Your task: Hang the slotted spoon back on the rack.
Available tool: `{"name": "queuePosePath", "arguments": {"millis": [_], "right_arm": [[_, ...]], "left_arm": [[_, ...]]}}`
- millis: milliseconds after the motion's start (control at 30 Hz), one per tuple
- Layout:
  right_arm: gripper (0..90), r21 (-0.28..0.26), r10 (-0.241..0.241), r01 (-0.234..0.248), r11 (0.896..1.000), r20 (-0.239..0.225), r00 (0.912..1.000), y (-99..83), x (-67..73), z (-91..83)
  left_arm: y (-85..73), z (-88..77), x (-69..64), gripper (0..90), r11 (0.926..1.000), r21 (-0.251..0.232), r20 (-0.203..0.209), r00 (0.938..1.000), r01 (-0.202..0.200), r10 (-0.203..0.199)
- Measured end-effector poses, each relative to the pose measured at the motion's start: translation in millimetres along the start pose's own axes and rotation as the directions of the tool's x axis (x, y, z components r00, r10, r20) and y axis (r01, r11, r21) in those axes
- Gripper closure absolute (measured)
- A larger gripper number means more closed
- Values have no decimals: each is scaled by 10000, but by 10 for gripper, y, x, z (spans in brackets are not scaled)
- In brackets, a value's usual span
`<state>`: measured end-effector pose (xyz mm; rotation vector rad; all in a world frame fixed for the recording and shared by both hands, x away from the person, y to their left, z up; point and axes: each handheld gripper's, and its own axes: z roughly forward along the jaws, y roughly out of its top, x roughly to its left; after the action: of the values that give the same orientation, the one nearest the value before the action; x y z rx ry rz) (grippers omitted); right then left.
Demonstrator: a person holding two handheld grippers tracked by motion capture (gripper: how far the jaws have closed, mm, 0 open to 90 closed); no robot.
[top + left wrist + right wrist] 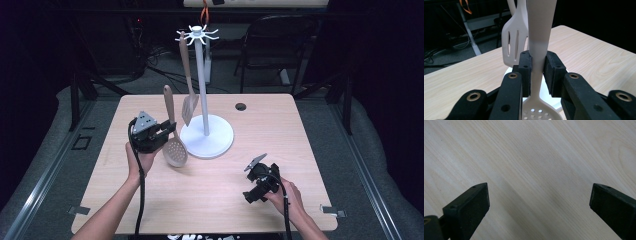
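The skimmer [172, 135] is held upright by the left claw [167, 131], its perforated bowl hanging downward over the bench [150, 200] just beside the white round base of the rack [206, 135], its handle end pointing up. In the left claw's own view the grip is seen closely: the skimmer [537, 50] handle is clamped between the two black pads just above the point where it widens into the bowl, and both pads are pressed against it, with the perforated bowl visible below the jaws. That detail is not legible from the high view, where the claw is seen merely as a dark block against the handle. The high view, in turn, gives the layout: the rack's post rises from the base to a ring of hooks at the top, and a slotted spatula [189, 75] is hung from one hook, its blade reaching down near the base. The same spatula [515, 42] is seen in the left claw's view directly behind the held handle, its slots facing the camera. The right claw [250, 192] is recorded low at the near right part of the bench, well apart from the skimmer and the rack, held in the person's right hand [290, 197]. In its own view the jaws are spread wide, with bare wood grain of the bench [536, 170] between them and nothing gripped.
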<state>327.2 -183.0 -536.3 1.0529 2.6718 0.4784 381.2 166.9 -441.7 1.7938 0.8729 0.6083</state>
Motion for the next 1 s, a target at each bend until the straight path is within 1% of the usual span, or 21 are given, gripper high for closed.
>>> {"name": "queuePosePath", "arguments": {"millis": [33, 67, 100, 367, 567, 667, 900, 1000], "right_arm": [[22, -2, -4, 4, 10000, 3, 10000, 0, -1, 0], [22, 1, 4, -4, 10000, 3, 10000, 0, -2, 0], [22, 3, 12, -12, 10000, 8, 10000, -1, -3, 1], [22, 12, -24, 24, 10000, 15, 10000, 1, 1, 3], [25, 33, -29, 29, 10000, 26, 10000, 2, 1, 7], [26, 35, -41, 41, 10000, 33, 10000, 4, 2, 8], [26, 107, -107, 107, 9999, 43, 9999, 10, 3, 9], [28, -7, 5, -5, 10000, -7, 10000, 6, 10, 20]], "left_arm": [[10, 9, -2, 765, 10000, 63, 40, 10000, -21, 21], [15, 25, -8, 765, 10000, 1, 54, 10000, -4, 4], [28, 28, -10, 765, 10000, 74, 73, 10000, -28, 27], [140, 60, -25, 765, 9999, -88, 114, 9999, -107, 108], [244, 85, -36, 765, 9996, -172, 146, 9997, -202, 204], [302, 92, -44, 765, 9996, -161, 239, 9994, -234, 238], [428, 126, -45, 765, 9992, -198, 229, 9991, -347, 352], [490, 146, -42, 765, 9992, -208, 266, 9991, -340, 345]]}}
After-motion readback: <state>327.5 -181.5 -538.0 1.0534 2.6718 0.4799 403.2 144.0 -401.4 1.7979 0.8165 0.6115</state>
